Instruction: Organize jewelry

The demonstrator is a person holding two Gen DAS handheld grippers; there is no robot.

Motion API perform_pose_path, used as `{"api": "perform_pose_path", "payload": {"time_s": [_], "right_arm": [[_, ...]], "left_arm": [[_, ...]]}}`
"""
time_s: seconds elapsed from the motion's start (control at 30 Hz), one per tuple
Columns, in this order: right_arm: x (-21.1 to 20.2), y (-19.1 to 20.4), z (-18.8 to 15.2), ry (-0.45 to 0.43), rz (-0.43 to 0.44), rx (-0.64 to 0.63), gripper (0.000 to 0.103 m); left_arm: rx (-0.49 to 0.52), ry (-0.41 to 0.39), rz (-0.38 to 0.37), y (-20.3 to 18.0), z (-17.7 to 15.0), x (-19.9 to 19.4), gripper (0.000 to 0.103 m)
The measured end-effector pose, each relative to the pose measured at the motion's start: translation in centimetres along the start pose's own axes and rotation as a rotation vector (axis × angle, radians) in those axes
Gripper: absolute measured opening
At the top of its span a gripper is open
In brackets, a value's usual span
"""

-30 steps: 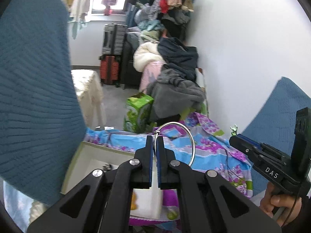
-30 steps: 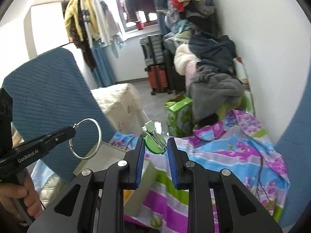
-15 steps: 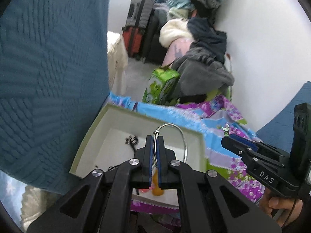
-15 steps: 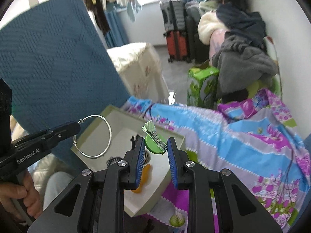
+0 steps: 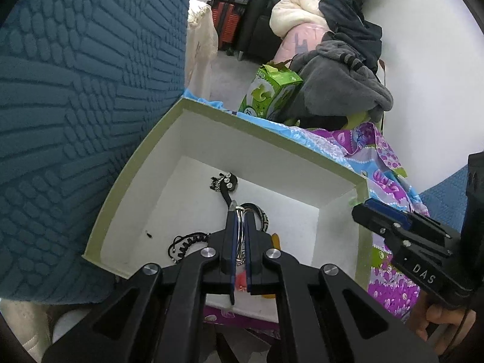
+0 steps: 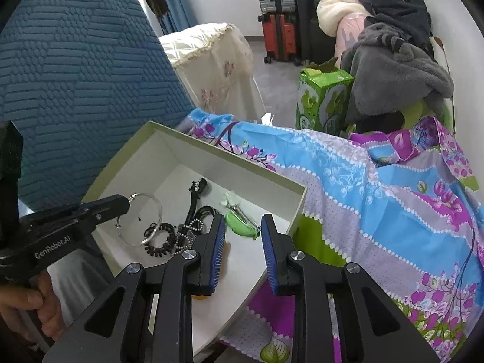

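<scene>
My left gripper [image 5: 240,213] is shut on a thin silver ring [image 5: 241,236], seen edge-on between the pads. It hangs over the open white box with a green rim [image 5: 260,130]. In the right wrist view the ring [image 6: 142,220] hangs from the left gripper [image 6: 125,204] above the box [image 6: 230,157]. My right gripper [image 6: 242,219] is opening its jaws over the box. The green hair clip [image 6: 240,227] lies just below them on the box floor, free of the pads. From the left wrist view the right gripper [image 5: 378,214] shows at the box's right rim.
The box also holds a black clip with pearls [image 5: 225,183], a black beaded bracelet [image 5: 184,242], a dark hair tie [image 6: 160,240] and an orange piece [image 5: 275,239]. A blue textured cushion [image 5: 75,90] flanks the box on the left. Floral cloth [image 6: 378,181] spreads to the right, a green carton [image 6: 323,99] behind.
Both grippers came down toward the box. The right jaws widened and the green clip dropped out of them into the box. The ring now shows edge-on in the left view.
</scene>
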State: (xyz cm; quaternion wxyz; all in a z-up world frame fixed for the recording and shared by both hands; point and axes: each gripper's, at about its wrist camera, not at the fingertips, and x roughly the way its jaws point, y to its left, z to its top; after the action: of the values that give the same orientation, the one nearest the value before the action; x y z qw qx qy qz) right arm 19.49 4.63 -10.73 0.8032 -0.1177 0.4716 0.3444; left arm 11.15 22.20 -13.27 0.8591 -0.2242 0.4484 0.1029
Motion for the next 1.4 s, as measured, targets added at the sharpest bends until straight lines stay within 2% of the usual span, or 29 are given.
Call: {"api": "perform_pose_path", "payload": {"time_s": [0.1,0.17,0.23,0.33,0.47,0.63,0.73,0.8,0.87,0.93,1.0,1.03,1.17,1.4], "right_arm": [[-0.7,-0.4,0.0,-0.015,0.005,0.007,0.034],[-1.6,-0.6,0.2,-0.032,-0.001,0.016,0.034],[-2.6,-0.8,0.4,-0.050,-0.003,0.028,0.034],[-4.9,-0.7,1.2,-0.094,-0.009,0.035,0.034],[-9.0,-0.5,2.4,-0.177,0.006,0.039,0.034],[-14.3,0.1,3.5,-0.280,0.012,0.026,0.036],[-17.7,0.3,3.7,-0.350,0.009,0.022,0.044],[-19.5,0.5,3.6,-0.389,0.007,0.016,0.056],[-21.5,0.8,3.3,-0.426,0.014,0.002,0.057],[-22.7,1.1,2.9,-0.446,0.013,-0.009,0.062],[-23.9,1.2,2.4,-0.466,0.012,-0.014,0.079],[-24.3,1.2,2.2,-0.472,0.012,-0.013,0.083],[-25.3,1.0,0.8,-0.482,-0.005,-0.016,0.102],[-24.9,0.1,-1.9,-0.447,-0.051,0.016,0.103]], "left_arm": [[0.013,-0.007,0.003,-0.4,0.4,-0.5,0.004],[0.013,-0.009,-0.007,-0.8,0.7,-1.3,0.010],[0.015,-0.035,-0.023,-1.3,1.1,-2.6,0.034],[0.045,-0.118,-0.012,-2.7,2.0,-5.8,0.058],[0.090,-0.205,-0.006,-4.4,3.1,-10.4,0.061],[0.120,-0.294,0.007,-5.9,3.5,-15.5,0.075],[0.134,-0.331,0.013,-6.7,3.3,-17.7,0.080],[0.140,-0.358,0.009,-7.1,3.0,-19.3,0.082],[0.150,-0.378,0.015,-7.5,2.7,-20.4,0.083],[0.159,-0.397,0.020,-8.1,2.2,-21.3,0.087],[0.167,-0.412,0.026,-8.5,1.7,-22.2,0.094],[0.170,-0.417,0.032,-8.6,1.4,-22.4,0.099],[0.189,-0.420,0.064,-9.0,0.2,-23.1,0.102],[0.160,-0.383,0.085,-9.0,-1.4,-22.5,0.102]]}}
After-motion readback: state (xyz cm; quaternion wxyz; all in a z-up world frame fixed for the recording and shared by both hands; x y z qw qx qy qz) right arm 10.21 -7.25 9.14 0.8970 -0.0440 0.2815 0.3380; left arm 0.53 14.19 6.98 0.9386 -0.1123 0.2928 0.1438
